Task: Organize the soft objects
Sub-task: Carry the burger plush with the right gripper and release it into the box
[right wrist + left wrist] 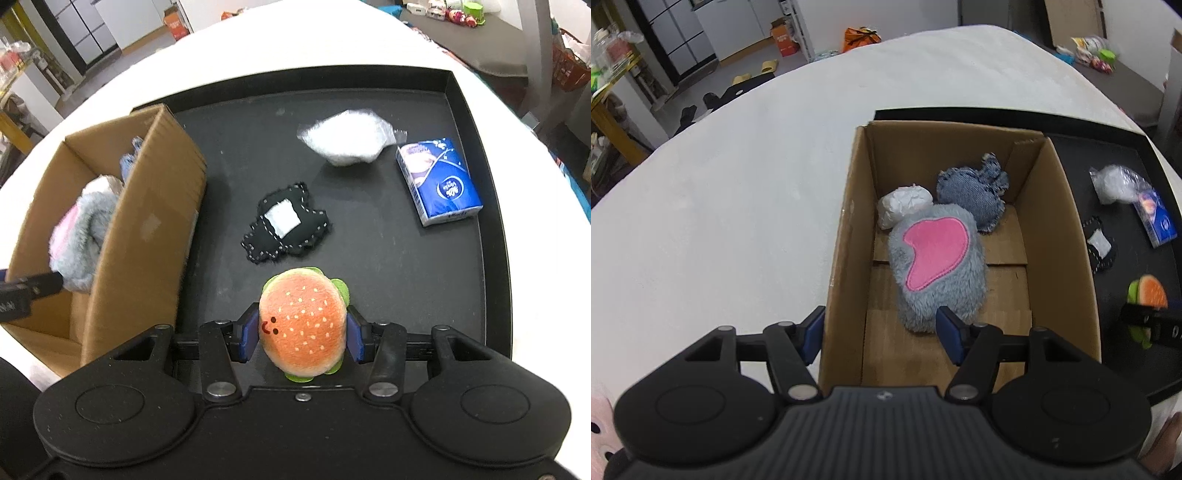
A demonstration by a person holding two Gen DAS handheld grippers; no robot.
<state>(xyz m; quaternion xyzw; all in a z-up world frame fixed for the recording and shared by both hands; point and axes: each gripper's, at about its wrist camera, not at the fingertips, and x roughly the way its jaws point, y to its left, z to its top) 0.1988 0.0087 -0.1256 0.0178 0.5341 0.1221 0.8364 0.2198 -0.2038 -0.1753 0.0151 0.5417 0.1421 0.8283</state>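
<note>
Over box wall [842,236] | left claw [882,334] released | right claw [301,336] grasping burger plush [303,325]

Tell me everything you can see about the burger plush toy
The burger plush is a small soft toy with an orange fuzzy bun dotted with pale seeds, a tiny stitched face, and green felt lettuce at its edges. It sits between the blue pads of the right gripper, which press its sides, over the black tray.
</note>
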